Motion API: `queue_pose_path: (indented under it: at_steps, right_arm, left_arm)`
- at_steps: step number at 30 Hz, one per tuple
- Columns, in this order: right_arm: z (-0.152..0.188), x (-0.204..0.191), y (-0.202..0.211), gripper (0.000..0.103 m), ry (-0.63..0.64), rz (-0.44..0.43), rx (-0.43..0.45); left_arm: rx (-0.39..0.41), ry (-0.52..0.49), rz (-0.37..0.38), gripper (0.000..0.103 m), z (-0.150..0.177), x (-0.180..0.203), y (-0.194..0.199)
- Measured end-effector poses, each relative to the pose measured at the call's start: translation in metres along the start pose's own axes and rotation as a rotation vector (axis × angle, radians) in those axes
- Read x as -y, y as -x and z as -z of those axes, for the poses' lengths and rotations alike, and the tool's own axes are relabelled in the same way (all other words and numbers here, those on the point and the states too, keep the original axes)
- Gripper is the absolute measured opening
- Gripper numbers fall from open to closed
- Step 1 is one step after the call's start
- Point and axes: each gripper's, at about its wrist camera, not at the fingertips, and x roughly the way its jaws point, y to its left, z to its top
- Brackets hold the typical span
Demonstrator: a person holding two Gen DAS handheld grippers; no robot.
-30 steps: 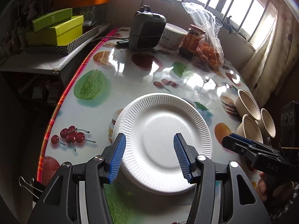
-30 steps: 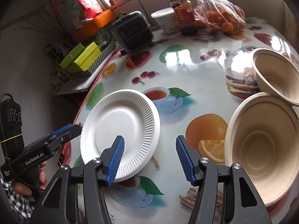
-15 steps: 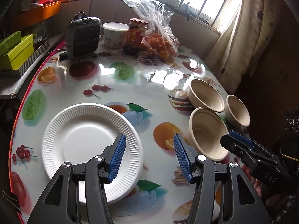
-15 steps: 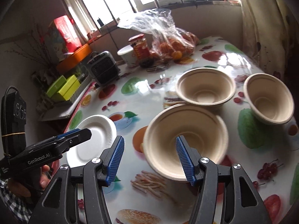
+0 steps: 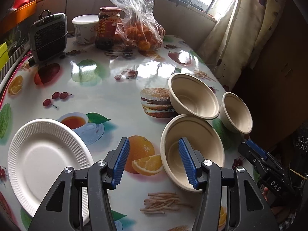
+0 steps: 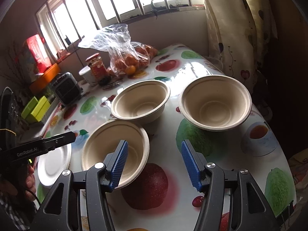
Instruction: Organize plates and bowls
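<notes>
Beige bowls now ahead | white plate shifted left | jaws unchanged

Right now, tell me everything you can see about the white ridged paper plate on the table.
The white ridged paper plate is round, with a smooth flat centre and a fluted rim, and looks like thin pressed paper. It is empty and lies flat, right side up, near the table's edge on the glossy fruit-print tablecloth. Nothing grips it. It sits apart from the nearest beige paper bowl.
</notes>
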Motion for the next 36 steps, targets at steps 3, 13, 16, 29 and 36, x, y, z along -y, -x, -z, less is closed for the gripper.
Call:
queue_pose_path:
  at_steps: [3,13,16,29,36]
  right_arm:
    - [0.003,0.004,-0.008,0.058,0.009,-0.026,-0.018]
    - [0.007,0.004,-0.032,0.046,0.001,-0.136,-0.081]
    - [0.008,0.005,-0.034,0.039,-0.004,-0.170,-0.098]
    - [0.015,0.017,-0.021,0.029,-0.025,-0.184,-0.106]
    - [0.023,0.026,-0.006,0.029,-0.027,-0.156,-0.099]
  left_arm:
    - [-0.008,0.001,0.008,0.054,-0.001,0.003,-0.008]
    - [-0.067,-0.003,0.060,0.054,0.005,0.013,-0.028]
    - [-0.075,-0.009,0.076,0.054,0.007,0.017,-0.029]
    - [-0.124,-0.061,0.123,0.054,0.020,0.042,-0.035]
    - [-0.145,-0.093,0.142,0.054,0.031,0.055,-0.036]
